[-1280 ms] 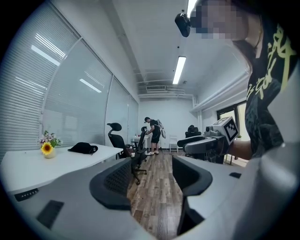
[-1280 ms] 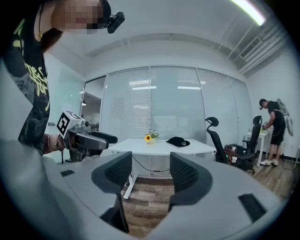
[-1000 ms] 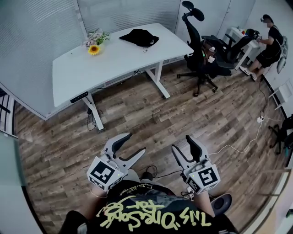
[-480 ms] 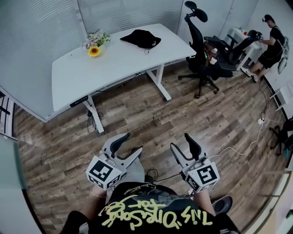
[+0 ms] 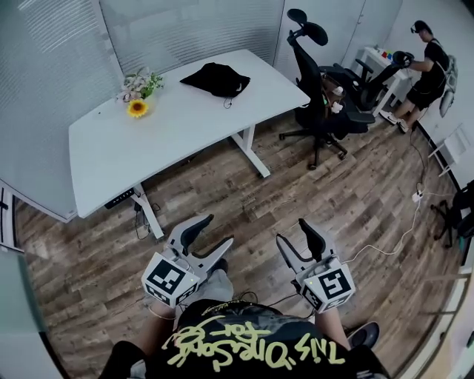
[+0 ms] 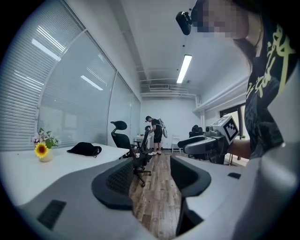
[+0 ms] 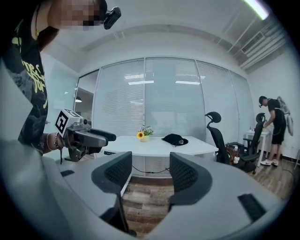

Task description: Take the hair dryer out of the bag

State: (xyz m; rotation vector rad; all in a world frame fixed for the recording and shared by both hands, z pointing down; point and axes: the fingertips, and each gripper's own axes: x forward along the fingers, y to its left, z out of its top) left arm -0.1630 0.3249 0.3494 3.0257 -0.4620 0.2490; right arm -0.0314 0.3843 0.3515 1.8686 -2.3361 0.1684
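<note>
Bag [image 5: 216,78] — limp, black; left gripper [image 5: 215,231], right gripper [image 5: 292,231] empty, jaws wide, left's just narrowing.

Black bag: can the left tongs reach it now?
Probably not: the black bag lies on the white table, across the floor from the left tongs, open, empty, just closing slightly. Nothing blocks the way.

Bright, even office light, no harsh shadows. Ceiling strip light [image 6: 183,69] glows near 12 o'clock in left gripper view. Second strip [image 7: 257,7] is clipped at 1 o'clock in right gripper view. Streaky glare on glass wall [image 7: 173,98]. White desk [image 5: 170,111] nearly blown out in head view. Heavy fisheye bend everywhere, black vignette round both gripper views. Right gripper [image 7: 150,161] soft up close, background sharp.
</note>
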